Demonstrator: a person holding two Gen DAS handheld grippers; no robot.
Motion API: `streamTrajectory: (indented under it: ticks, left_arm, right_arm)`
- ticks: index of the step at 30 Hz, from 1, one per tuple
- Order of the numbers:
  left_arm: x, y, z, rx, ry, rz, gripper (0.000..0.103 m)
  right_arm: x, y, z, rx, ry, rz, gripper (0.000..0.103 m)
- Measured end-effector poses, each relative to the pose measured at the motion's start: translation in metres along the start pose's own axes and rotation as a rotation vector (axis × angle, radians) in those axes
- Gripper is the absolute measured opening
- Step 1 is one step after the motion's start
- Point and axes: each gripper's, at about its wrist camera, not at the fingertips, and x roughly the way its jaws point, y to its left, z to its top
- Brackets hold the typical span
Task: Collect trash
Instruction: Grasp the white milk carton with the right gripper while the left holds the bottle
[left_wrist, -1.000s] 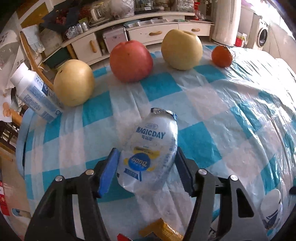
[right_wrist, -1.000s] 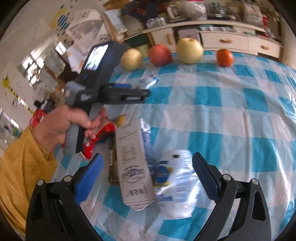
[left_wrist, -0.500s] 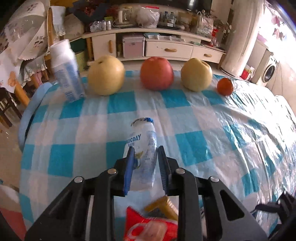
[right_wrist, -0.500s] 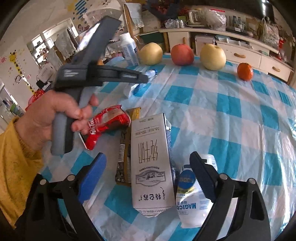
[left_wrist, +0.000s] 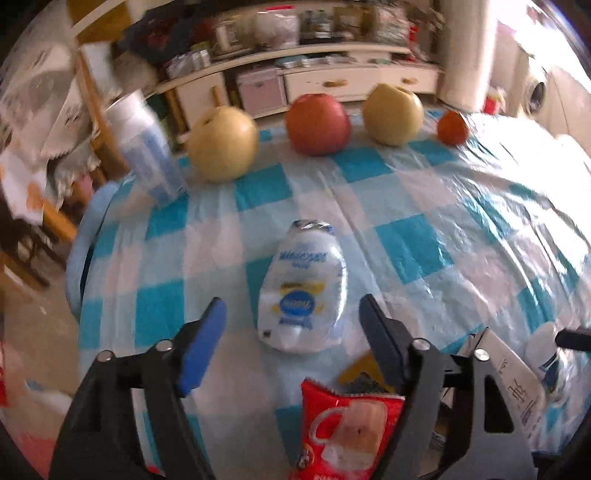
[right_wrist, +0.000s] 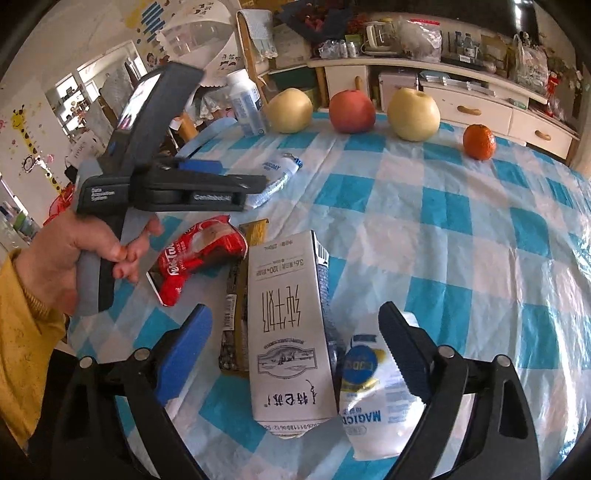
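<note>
At twelve o'clock of the left gripper, whose jaws are opening, a flattened bottle is left unpinched; the right gripper is held spread.

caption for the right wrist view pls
Open right gripper hovers over a white milk carton on the checked tablecloth, fruit lined up behind.

The left wrist view is taken from just behind the left tool, angled steeply down over the desk toward the fruit row at 12 o'clock. The right wrist view is set likewise behind the right tool. Fruit row, flattened pouch and red wrapper are shared
</note>
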Motion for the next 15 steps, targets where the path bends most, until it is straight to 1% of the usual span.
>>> streamTrajectory:
  ticks: [2, 4, 6, 7, 8, 9, 11, 12, 13, 14, 15]
  left_arm:
    - [0.01, -0.005, 0.007, 0.041, 0.026, 0.028, 0.077]
    - [0.021, -0.005, 0.012, 0.047, 0.061, 0.033, 0.077]
    - [0.034, -0.004, 0.015, 0.04, 0.1, 0.025, 0.071]
    - [0.034, -0.003, 0.015, 0.028, 0.09, 0.016, 0.067]
    - [0.035, -0.002, 0.016, 0.015, 0.093, 0.007, 0.06]
    - [0.034, -0.001, 0.017, -0.001, 0.095, -0.006, 0.06]
    - [0.034, -0.001, 0.015, -0.012, 0.095, -0.003, 0.06]
    - [0.033, -0.002, 0.014, -0.02, 0.095, 0.0, 0.06]
    - [0.031, -0.001, 0.013, -0.033, 0.095, -0.006, 0.06]
    - [0.028, 0.0, 0.011, -0.057, 0.091, -0.019, 0.06]
    - [0.024, 0.002, 0.01, -0.079, 0.079, -0.031, 0.06]
  right_arm:
    - [0.002, 0.003, 0.0, -0.013, 0.002, 0.008, 0.091]
    - [0.005, 0.007, 0.0, -0.034, 0.005, -0.002, 0.091]
    - [0.01, 0.01, 0.001, -0.058, 0.012, -0.008, 0.09]
    - [0.014, 0.013, 0.001, -0.072, 0.017, -0.015, 0.089]
    - [0.017, 0.014, 0.001, -0.082, 0.024, -0.02, 0.082]
    - [0.023, 0.015, 0.0, -0.096, 0.041, -0.033, 0.076]
    - [0.034, 0.018, -0.001, -0.124, 0.064, -0.066, 0.072]
    - [0.039, 0.019, -0.003, -0.135, 0.075, -0.085, 0.071]
    - [0.041, 0.019, -0.003, -0.134, 0.069, -0.085, 0.07]
    - [0.04, 0.018, -0.003, -0.127, 0.067, -0.072, 0.059]
    - [0.04, 0.017, -0.002, -0.122, 0.064, -0.062, 0.056]
